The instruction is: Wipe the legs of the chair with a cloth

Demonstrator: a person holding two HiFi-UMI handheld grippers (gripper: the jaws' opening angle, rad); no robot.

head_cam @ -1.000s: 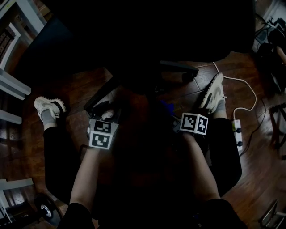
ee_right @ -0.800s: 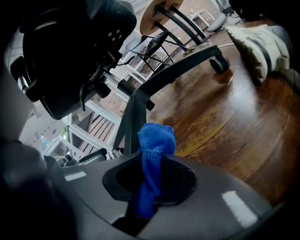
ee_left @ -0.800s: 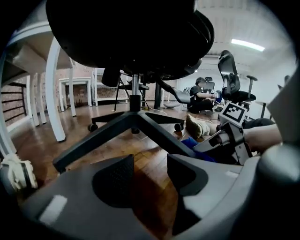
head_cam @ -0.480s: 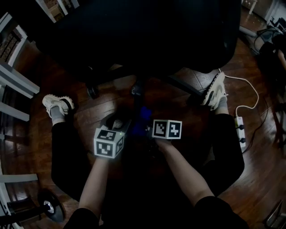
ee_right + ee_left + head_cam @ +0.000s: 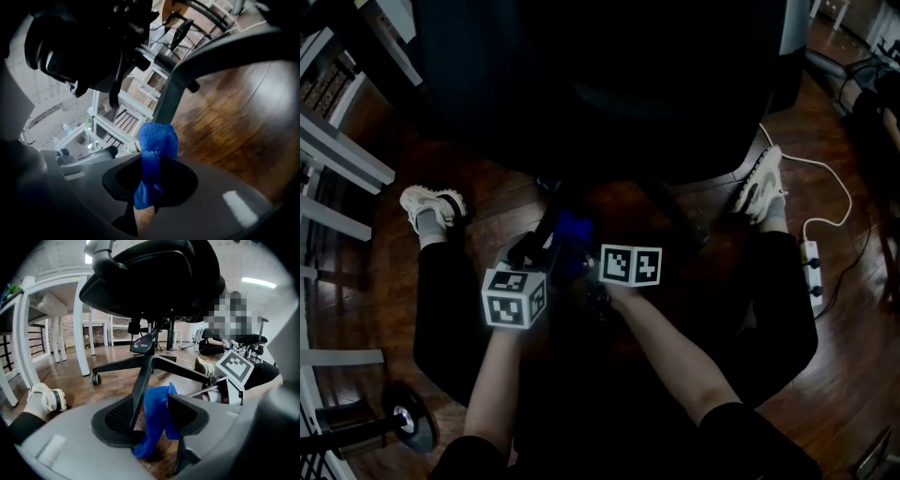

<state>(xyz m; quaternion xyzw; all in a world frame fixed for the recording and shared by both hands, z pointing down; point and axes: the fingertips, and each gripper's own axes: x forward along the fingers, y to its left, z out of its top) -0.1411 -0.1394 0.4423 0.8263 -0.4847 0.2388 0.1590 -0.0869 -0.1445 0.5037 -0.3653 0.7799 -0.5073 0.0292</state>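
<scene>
The head view is badly underexposed, the chair seat (image 5: 600,84) a black mass at 12 o'clock. The left gripper view is bright under a ceiling strip light (image 5: 258,283) at 2 o'clock; both gripper views bow at their edges, the wooden floor (image 5: 234,117) blurring at 3 o'clock.

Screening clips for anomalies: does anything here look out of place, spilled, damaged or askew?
Nothing stands out. The chair stands upright on its base, the blue cloth is pinched in the right gripper beside a chair leg, and the wooden floor shows no spill. A white power strip and cable lie by one shoe.
</scene>
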